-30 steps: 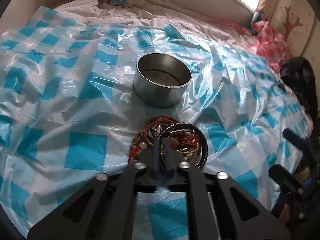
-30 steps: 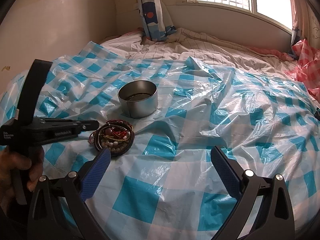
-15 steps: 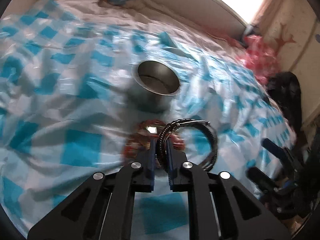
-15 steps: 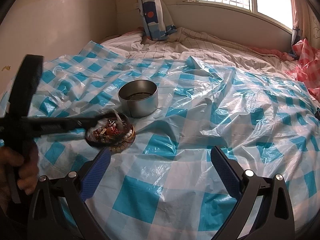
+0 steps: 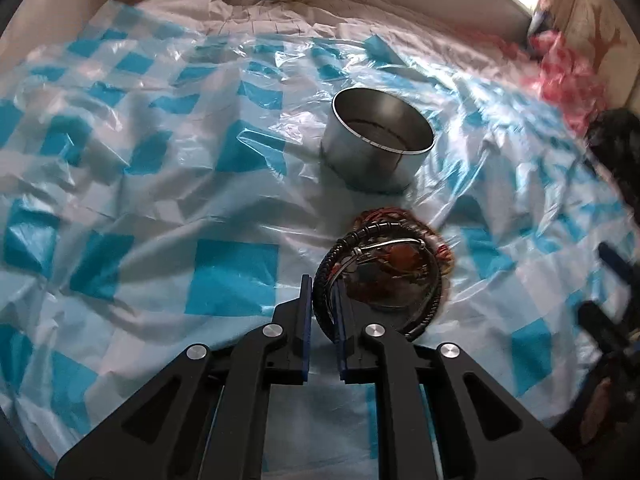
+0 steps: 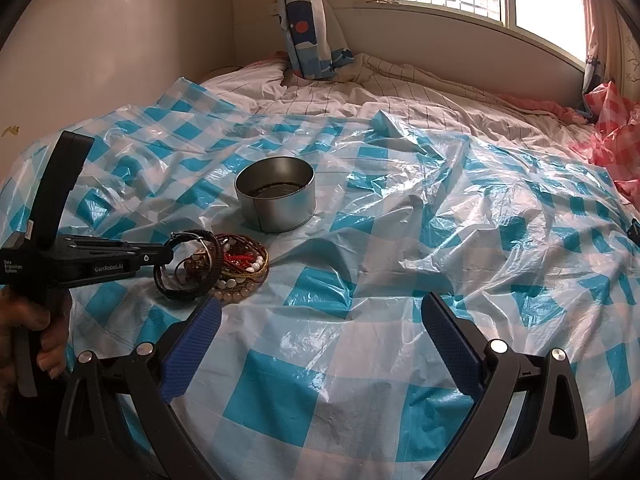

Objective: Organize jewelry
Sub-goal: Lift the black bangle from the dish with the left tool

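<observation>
Black braided bracelet pinched, open sheet rightward

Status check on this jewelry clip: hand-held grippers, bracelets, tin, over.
Left hand-held gripper shut on black braided bracelet, lifting its edge off the bracelet pile. Right hand-held gripper open, empty. Metal tin path clear.

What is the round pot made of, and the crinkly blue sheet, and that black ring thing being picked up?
Round pot: looks like metal, dull silver, with a visible side seam and soft reflections. Blue checked sheet: thin plastic film, glossy, crinkled, partly see-through. Black bracelet: seemingly braided cord or leather, matte, with a ropy twisted surface; cannot tell which. The left gripper pinches it.
</observation>
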Demonstrator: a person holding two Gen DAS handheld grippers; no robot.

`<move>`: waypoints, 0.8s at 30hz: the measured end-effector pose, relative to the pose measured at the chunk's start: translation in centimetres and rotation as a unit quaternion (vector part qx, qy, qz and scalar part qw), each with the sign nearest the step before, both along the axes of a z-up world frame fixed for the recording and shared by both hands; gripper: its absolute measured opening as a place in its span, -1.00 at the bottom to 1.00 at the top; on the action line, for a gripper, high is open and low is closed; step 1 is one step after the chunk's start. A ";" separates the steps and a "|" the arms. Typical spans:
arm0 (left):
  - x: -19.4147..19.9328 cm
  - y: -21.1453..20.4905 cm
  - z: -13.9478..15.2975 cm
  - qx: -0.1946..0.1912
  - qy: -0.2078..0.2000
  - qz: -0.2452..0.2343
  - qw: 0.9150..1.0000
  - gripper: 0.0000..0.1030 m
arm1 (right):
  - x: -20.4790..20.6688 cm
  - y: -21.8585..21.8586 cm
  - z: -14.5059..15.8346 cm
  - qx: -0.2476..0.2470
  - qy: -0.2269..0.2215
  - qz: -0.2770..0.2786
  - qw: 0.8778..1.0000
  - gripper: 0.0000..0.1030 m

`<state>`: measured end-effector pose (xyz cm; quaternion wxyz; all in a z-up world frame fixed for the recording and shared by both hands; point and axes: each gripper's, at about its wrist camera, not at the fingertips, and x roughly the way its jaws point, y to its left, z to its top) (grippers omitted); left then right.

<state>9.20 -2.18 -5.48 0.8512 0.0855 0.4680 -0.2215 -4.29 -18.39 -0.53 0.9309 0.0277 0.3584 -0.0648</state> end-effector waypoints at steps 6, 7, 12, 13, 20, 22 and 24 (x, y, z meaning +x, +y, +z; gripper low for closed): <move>-0.1 -1.5 0.0 0.049 -0.030 -0.012 0.998 -0.36 | 0.0 0.0 0.0 0.000 0.001 0.000 1.000 0.86; -0.2 -1.7 0.0 0.052 -0.036 -0.014 0.998 -0.36 | 0.0 0.0 0.0 0.000 0.001 0.000 1.000 0.86; -0.1 -1.9 0.4 0.046 -0.042 -0.013 0.998 -1.00 | 0.0 0.0 0.0 0.001 0.000 0.000 1.000 0.86; -0.1 -1.9 0.5 0.042 -0.040 -0.014 0.998 -1.00 | 0.1 0.0 0.0 0.000 0.001 0.000 1.000 0.86; 0.4 1.8 3.3 -0.105 -0.024 0.008 0.994 -1.00 | 0.0 0.0 0.1 0.001 -0.002 0.001 1.000 0.86; 0.6 1.8 2.9 -0.089 -0.022 0.013 0.996 -1.00 | 0.0 0.1 0.0 0.001 -0.001 0.001 1.000 0.86; 0.2 0.8 2.5 -0.060 -0.034 0.001 0.998 -0.99 | 0.1 0.2 0.0 -0.002 0.001 0.001 1.000 0.86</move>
